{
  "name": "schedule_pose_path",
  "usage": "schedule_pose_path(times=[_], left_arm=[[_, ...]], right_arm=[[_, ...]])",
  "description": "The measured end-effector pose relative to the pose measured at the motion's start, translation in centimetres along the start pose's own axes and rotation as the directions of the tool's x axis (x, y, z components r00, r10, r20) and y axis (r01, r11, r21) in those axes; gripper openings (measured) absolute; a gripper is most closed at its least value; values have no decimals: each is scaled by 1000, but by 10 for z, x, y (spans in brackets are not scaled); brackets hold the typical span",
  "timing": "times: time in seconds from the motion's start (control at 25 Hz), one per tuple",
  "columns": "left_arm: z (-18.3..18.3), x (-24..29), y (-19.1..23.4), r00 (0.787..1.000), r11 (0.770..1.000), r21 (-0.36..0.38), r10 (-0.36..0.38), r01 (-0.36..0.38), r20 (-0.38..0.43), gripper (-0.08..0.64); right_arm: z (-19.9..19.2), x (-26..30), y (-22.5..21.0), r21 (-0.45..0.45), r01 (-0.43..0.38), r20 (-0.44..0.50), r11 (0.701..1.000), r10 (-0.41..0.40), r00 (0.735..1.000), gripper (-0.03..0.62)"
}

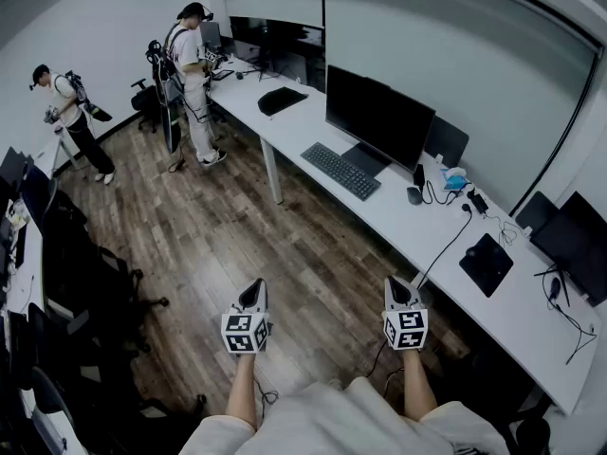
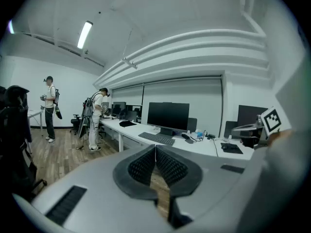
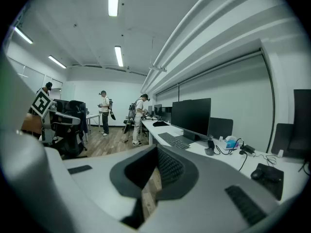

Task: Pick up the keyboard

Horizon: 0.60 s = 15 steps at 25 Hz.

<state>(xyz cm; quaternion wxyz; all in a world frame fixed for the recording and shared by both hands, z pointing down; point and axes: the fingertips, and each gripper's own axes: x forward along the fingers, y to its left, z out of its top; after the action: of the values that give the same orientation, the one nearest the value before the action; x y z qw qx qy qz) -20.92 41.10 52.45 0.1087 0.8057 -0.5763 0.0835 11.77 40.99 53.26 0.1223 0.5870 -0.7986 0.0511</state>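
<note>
1. Your left gripper (image 1: 254, 294), grey with a marker cube: lower centre of the head view, over the brown wood-plank floor (image 1: 218, 245). Jaws clenched pad to pad, empty.
2. Your right gripper (image 1: 399, 289), same build: just right of the left one, also over the floor. Jaws clenched, empty.
3. Flat black keyboard (image 1: 340, 171): upper centre of the head view, lying on the long white desk (image 1: 417, 245) near its front edge, well apart from both your grippers. In both gripper views it shows beyond the closed jaws, in mid-frame.
4. Large black monitor (image 1: 379, 117): directly behind the keyboard, its stand foot just beside the keyboard's far edge.
5. Dark computer mouse (image 1: 414, 195): to the keyboard's right, beside a tangle of black cables (image 1: 474, 207) and a small blue packet (image 1: 455, 178).
6. Black square mouse pad (image 1: 487, 263): further right on the desk.
7. Second black monitor (image 1: 574, 245): right edge of the frame.
8. Black office chairs (image 1: 81, 282): left side, clustered.
9. Two standing people, one at the desk's far end (image 1: 194, 74) and one at upper left (image 1: 66, 112).
10. A strip of floor and the desk's front edge lie between your grippers and the keyboard.
</note>
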Motion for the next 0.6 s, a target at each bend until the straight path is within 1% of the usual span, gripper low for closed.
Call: schedule_pose_path(times=[0.32, 0.6], left_arm=[[-5, -5, -3, 1000, 1000, 0, 5, -5, -13, 11], [-6, -7, -9, 1000, 1000, 10, 2, -1, -10, 11]], right_arm=[[-4, -8, -2, -3, 0, -8, 1000, 0, 1000, -2], [0, -16, -4, 11, 1, 31, 1000, -1, 1000, 0]])
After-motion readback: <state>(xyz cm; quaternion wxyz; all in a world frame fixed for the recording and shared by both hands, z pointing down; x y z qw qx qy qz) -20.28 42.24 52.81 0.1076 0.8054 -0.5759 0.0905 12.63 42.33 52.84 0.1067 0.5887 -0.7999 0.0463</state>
